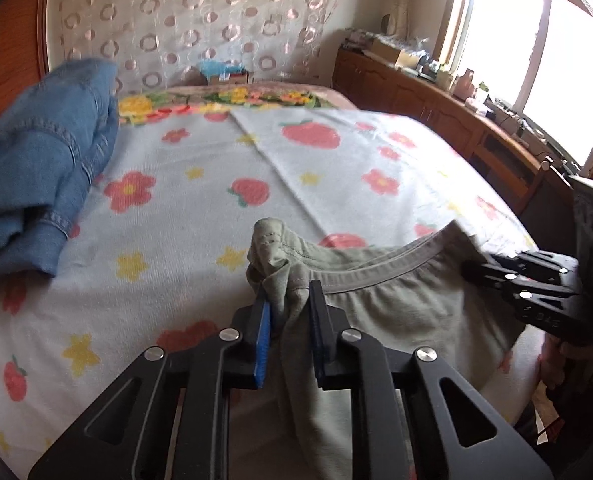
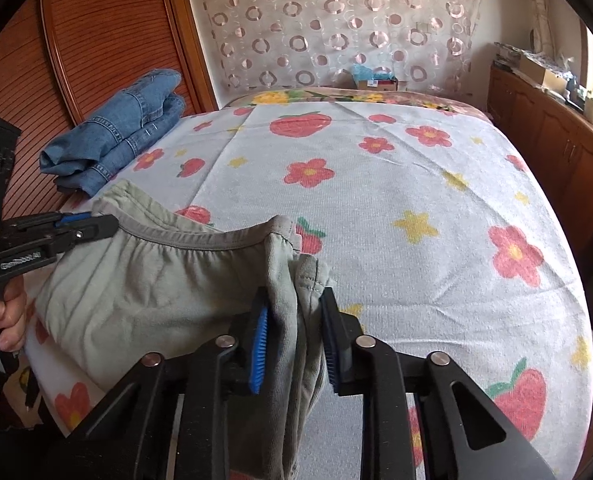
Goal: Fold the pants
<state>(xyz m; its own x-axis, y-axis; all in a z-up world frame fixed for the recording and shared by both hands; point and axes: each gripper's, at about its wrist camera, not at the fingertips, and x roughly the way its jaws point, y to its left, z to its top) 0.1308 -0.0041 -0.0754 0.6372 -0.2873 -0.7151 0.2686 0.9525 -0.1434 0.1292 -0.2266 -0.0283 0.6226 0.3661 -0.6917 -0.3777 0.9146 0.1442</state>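
Note:
Pale green pants (image 1: 380, 304) hang by their waistband above the near edge of the bed. My left gripper (image 1: 288, 300) is shut on the bunched left end of the waistband. My right gripper (image 2: 296, 312) is shut on the bunched right end. The pants (image 2: 144, 284) sag between the two, the elastic band stretched across. The right gripper (image 1: 492, 272) shows at the right of the left wrist view, and the left gripper (image 2: 92, 224) at the left of the right wrist view. The legs hang down out of sight.
The bed carries a white blanket (image 2: 396, 184) with strawberries, flowers and stars. Folded blue jeans (image 2: 116, 136) lie at its far left (image 1: 36, 160). A wooden sideboard (image 1: 456, 120) with clutter stands under the window at right. A wooden wardrobe (image 2: 96, 40) is at left.

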